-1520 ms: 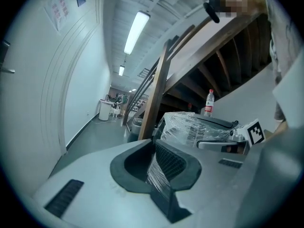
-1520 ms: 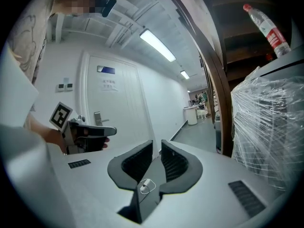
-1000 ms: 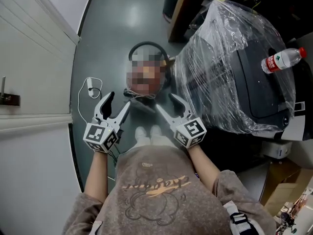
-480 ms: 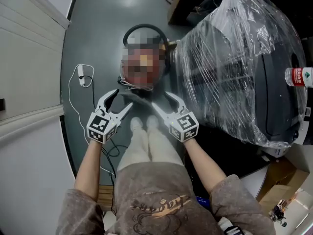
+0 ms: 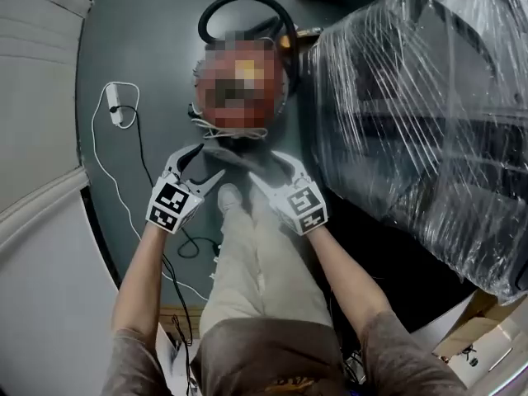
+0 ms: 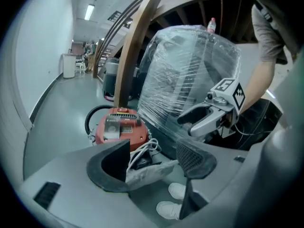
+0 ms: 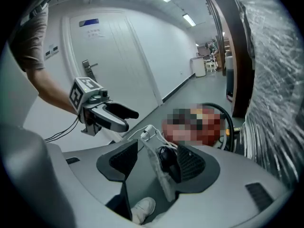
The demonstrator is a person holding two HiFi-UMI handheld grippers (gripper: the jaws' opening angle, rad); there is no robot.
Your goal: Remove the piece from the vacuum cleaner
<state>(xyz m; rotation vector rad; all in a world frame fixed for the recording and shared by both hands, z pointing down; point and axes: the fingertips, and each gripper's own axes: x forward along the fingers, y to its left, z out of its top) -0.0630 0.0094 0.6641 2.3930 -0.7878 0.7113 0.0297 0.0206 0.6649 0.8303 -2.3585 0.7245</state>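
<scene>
- The red vacuum cleaner (image 6: pixel 118 129) is a round canister standing on the smooth grey floor (image 5: pixel 140 48); its black hose (image 6: pixel 87 123) loops behind it.
- To my right, clear crinkled plastic film (image 5: pixel 412 97) wraps a big dark bulky object, and a bottle (image 6: pixel 211 25) stands on top of it.
- The grey piece (image 6: pixel 148 175), flat and cloth-like, lies at the front of the canister beside a tangle of white cord; I can't tell whether it touches the body.
- My left tool (image 5: pixel 205 163) is stretched forward and down on a straight arm. Its jaws stand wide, with the grey piece in the gap and neither pad pressing on it.
- My right tool (image 5: pixel 268 167) mirrors it, angled inward toward the left one. Its jaws are wide too, and the grey strip runs between them, closer to the right pad.
- The pads on both tools are black and ribbed.
- A white shoe (image 5: pixel 229 196) shows just below the tools.
- A thin white cord (image 5: pixel 115 112) trails over the floor on the left.
</scene>
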